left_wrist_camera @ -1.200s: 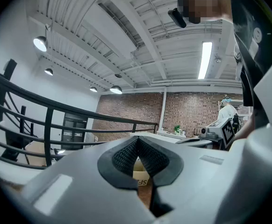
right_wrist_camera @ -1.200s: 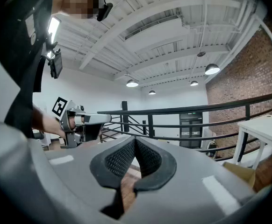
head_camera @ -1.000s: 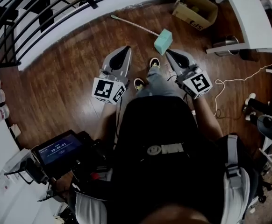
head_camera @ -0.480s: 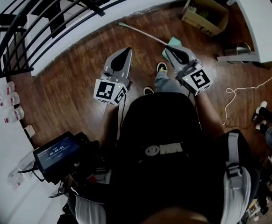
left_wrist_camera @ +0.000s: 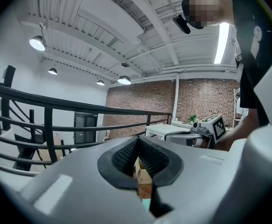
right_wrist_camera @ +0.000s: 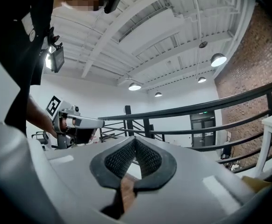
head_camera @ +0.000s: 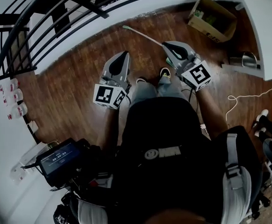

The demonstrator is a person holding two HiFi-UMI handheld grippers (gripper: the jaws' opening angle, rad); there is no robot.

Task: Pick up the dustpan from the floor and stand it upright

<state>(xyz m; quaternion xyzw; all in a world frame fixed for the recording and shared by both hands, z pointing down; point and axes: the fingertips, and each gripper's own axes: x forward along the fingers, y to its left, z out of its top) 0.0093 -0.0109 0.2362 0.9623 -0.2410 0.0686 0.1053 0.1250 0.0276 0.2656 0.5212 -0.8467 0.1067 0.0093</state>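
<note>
The wooden floor (head_camera: 75, 87) is the widest thing here. A black railing (head_camera: 47, 36) on a pale curb bounds it at the far side, and a white worktop (head_camera: 260, 27) bounds it at the right. A cardboard box (head_camera: 211, 20) sits on the floor near that worktop's corner, and a pale cable (head_camera: 248, 97) trails over the boards to the person's right.

The dustpan (head_camera: 143, 35) lies flat on the floor just ahead of the person's shoes (head_camera: 164, 72). Its long thin handle runs toward the railing, while its pan end is hidden behind the right claw (head_camera: 167, 45). The left claw (head_camera: 125, 55) is held beside it over bare floor. Both claws have their jaws pressed together with nothing in them.

The dustpan looks like light, stiff plastic, probably smooth and apt to pivot if pinched far out on the handle. The better hold is likely on the handle close to the pan, or one claw low and one higher. There is open floor to its left, but the curb and the box crowd the far side, so the handle needs care when swung up.
</note>
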